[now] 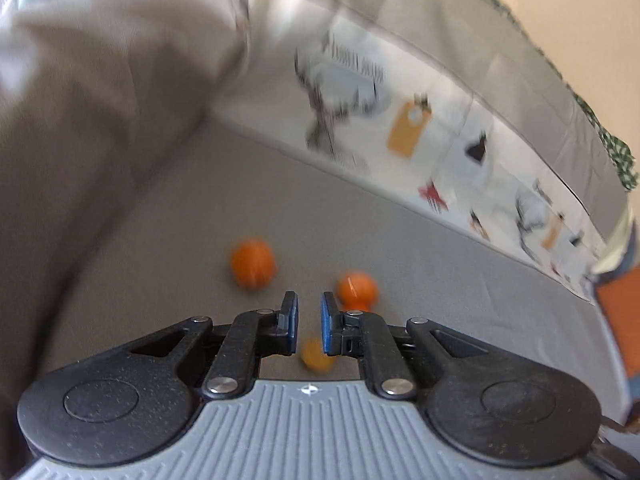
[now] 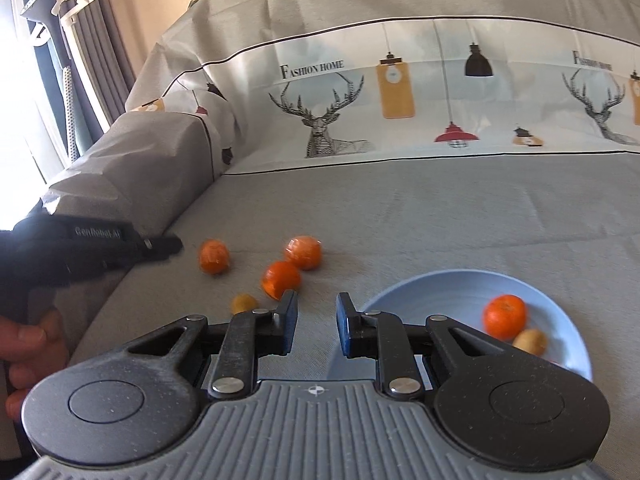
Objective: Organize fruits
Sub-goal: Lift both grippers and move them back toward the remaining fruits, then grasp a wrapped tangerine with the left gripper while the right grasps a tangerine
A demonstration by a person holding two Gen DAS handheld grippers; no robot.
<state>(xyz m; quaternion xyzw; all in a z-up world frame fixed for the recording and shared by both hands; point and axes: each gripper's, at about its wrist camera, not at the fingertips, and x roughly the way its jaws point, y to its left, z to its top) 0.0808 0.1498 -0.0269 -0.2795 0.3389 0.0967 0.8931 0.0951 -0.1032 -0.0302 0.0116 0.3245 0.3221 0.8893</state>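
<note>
both hand-held grippers are empty: the left hand-held gripper [image 1: 309, 304] parted narrowly, the right hand-held gripper [image 2: 317, 304] wider. three tangerines [image 2: 281, 279] and a small yellow fruit [image 2: 244, 303] lie on the sofa seat [image 2: 420, 220]; another tangerine [image 2: 505, 316] sits in the blue plate [image 2: 440, 284].

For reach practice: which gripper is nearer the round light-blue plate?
Right. The right gripper sits beside the plate at its left rim; the left gripper is far left, past the oranges.

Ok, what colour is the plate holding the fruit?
Light blue; the plate shows best in the right wrist view.
</note>
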